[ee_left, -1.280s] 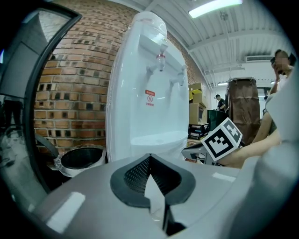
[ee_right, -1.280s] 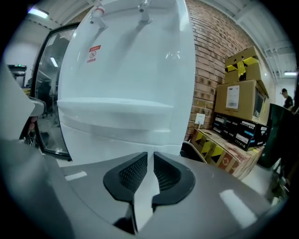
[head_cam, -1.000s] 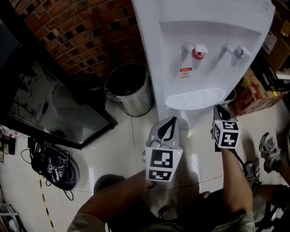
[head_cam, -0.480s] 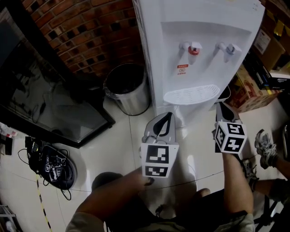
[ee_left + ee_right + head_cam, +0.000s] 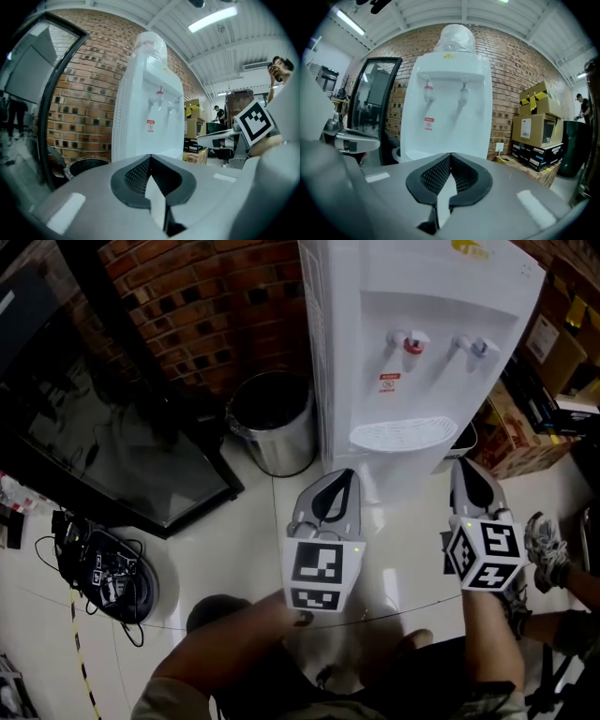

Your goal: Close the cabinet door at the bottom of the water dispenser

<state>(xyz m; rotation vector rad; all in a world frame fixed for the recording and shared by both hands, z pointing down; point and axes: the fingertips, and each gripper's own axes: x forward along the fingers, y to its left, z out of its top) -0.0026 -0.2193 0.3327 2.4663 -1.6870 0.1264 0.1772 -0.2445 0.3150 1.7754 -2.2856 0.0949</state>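
Observation:
The white water dispenser (image 5: 422,352) stands against the brick wall, with a red tap and a blue tap above its drip tray (image 5: 408,435). Its bottom cabinet door is hidden: the tray overhangs it in the head view, and the jaws cover it in both gripper views. My left gripper (image 5: 343,476) hovers shut and empty just in front of the dispenser's lower left. To the right of the tray, my right gripper (image 5: 459,465) is also shut and holds nothing. The dispenser (image 5: 150,122) fills the left gripper view, and in the right gripper view the dispenser (image 5: 450,117) stands straight ahead.
A steel bin (image 5: 274,423) stands left of the dispenser. A dark glass panel (image 5: 112,446) leans at the left, with a bundle of cables (image 5: 108,582) on the tiled floor. Cardboard boxes (image 5: 530,418) crowd the right, and a shoe (image 5: 548,549) lies there.
The right gripper has drawn back towards me and lower in the head view. The left gripper has barely shifted. The head view has tilted up, showing more of the dispenser.

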